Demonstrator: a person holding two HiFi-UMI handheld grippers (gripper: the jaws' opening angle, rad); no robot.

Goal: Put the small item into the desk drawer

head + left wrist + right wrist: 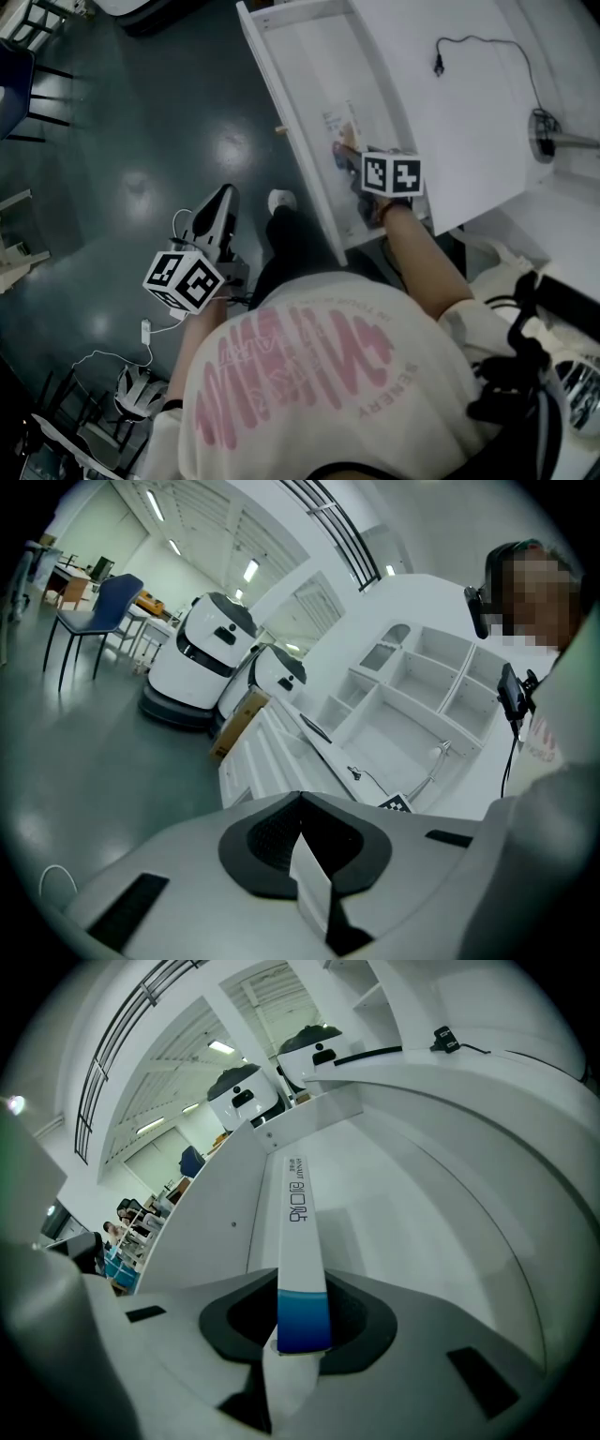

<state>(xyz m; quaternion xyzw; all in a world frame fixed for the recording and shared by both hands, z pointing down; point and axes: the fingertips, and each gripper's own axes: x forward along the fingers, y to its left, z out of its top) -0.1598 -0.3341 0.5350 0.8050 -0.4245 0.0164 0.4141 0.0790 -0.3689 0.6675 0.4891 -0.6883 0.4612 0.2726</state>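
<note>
Head view: white desk drawer (305,56) stands pulled well out from the white desk (469,122), above a dark floor. Right gripper (361,157) reaches in over the drawer's near half. A slim white carton with a blue end band (341,124) points from it toward the drawer's back. Whether the carton touches the drawer floor cannot be told from here. Left gripper (217,211) hangs low at the person's left side, well apart from the drawer.

Left gripper view: fingers (309,892) together, nothing between them. Desk and its open shelving lie far ahead. This gripper has no part in the step.

Right gripper view: fingers (277,1391) clamped on the blue end of the carton (295,1232). Its printed white length runs out ahead inside the drawer (412,1222), side wall to the left, bare floor to the right. The carton lies parallel to the wall and clear of it.

Judgement: placing step, nearly done, since the item is already within the drawer's walls. To finish well:
- Lower the free end until it rests on the drawer floor before letting go, so the carton does not drop or bounce.
- Keep it lengthwise along the drawer, away from the front panel.
- Open the fingers only enough to release, then lift straight up so the carton is not dragged along.

Risk: a tilted release lets the long carton roll against the side wall.
</note>
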